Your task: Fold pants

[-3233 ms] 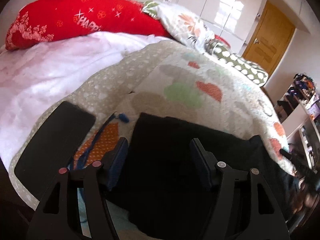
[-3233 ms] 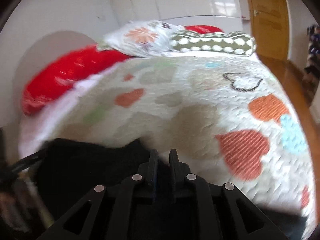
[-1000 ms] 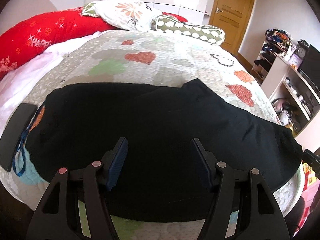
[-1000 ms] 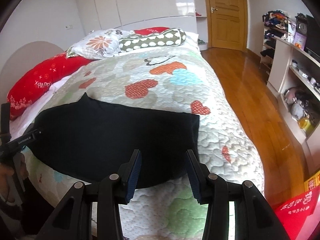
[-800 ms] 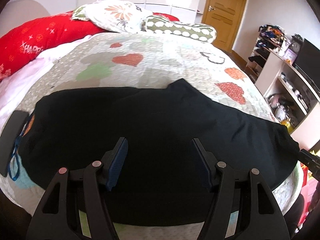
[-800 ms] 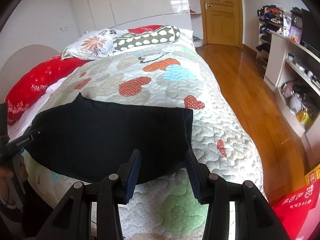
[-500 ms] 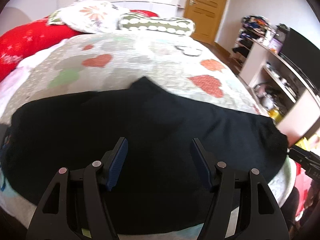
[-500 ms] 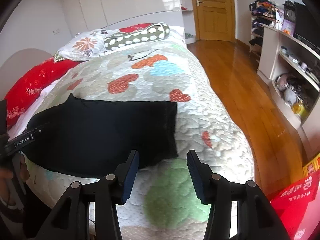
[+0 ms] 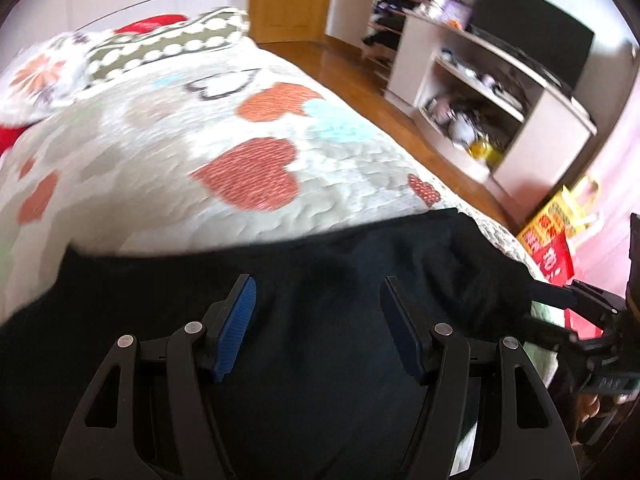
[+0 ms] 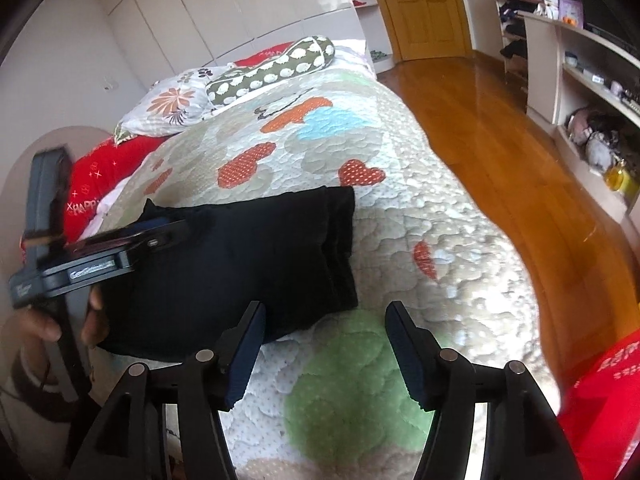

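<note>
Both sets of jaws stand spread apart with nothing between them. Seen from its own wrist camera, the left gripper (image 9: 318, 312) hangs over the black pants (image 9: 340, 280), its blue-ribbed fingers (image 9: 236, 330) set wide above the dark cloth, which fills the lower part of that view; whether the pads touch the fabric cannot be told. The right gripper (image 10: 324, 344) sits at the near edge of the bed, its fingers (image 10: 246, 354) parted over a green patch of the heart-patterned quilt (image 10: 420, 216), just beside the near right corner of the pants (image 10: 248, 256) and not touching them. In the right wrist view the pants lie flat across the near end of the quilt as a dark band, one end showing layered edges toward the right side of the bed. The left gripper (image 10: 132, 240) shows there too, held in a hand (image 10: 60, 320) above the left part of the garment. Beyond the pants sit a green dotted bolster (image 10: 272, 68), a floral pillow (image 10: 172, 106) and a red pillow (image 10: 100, 176). A wooden floor (image 10: 520, 140), a wooden door (image 10: 420, 4) and cluttered white shelving (image 10: 580, 80) lie to the right of the bed.
</note>
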Available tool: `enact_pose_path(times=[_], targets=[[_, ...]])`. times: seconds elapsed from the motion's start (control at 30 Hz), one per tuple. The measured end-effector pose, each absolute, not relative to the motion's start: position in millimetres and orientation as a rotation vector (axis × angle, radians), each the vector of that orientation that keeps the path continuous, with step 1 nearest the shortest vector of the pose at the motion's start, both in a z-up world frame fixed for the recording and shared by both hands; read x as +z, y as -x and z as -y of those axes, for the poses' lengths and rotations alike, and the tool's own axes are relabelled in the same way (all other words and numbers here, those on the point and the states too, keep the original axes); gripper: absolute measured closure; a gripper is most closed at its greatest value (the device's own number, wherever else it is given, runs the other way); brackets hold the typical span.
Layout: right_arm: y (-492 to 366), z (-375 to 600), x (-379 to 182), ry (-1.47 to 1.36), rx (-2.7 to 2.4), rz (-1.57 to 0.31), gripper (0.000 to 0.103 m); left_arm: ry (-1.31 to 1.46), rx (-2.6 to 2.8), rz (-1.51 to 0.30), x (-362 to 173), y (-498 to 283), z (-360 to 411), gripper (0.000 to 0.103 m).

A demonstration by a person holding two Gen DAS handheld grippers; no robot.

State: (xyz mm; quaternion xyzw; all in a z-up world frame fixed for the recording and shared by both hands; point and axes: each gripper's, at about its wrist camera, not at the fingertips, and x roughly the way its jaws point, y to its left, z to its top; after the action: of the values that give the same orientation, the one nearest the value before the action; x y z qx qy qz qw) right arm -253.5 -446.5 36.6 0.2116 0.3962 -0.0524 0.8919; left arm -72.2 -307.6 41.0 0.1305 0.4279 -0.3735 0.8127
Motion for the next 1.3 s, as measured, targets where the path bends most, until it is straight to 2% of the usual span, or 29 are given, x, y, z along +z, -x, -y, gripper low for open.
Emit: enact_pose_path(times=[0.3,0.43,0.53,0.6,0.67,0.87,1.07,1.3], targets=[[235,457,24,-0.464,-0.104,-0.793,0.041,-0.455,-0.848,-0.892,20,54,372,0.038],[235,460,19,-0.493,-0.082,-0.743,0.041,-0.468,-0.878,-0.882,15,42,380,0.027],[232,461,14,-0.521,-0.063,-0.708,0.050,-0.446,-0.892,-0.875,12,40,380,0.027],[229,458,15,-0.506,-0.048,-0.708,0.062,-0.447,-0.889,-0.869,12,41,380,0.028],[228,456,18,-0.497,-0.026,-0.714,0.069,-0.440,-0.889,-0.866,14,43,378,0.029],[230,454,19,-0.487,-0.030,-0.729,0.070,-0.368,-1.056,-0.910,30,48,366,0.028],[236,456,21,-0.466,-0.009,-0.749,0.070,-0.652,-1.192,-0.861,27,64,394,0.027],[238,462,15,-0.489,0.032,-0.744,0.069,-0.759,-1.319,-0.892,18,50,421,0.023]])
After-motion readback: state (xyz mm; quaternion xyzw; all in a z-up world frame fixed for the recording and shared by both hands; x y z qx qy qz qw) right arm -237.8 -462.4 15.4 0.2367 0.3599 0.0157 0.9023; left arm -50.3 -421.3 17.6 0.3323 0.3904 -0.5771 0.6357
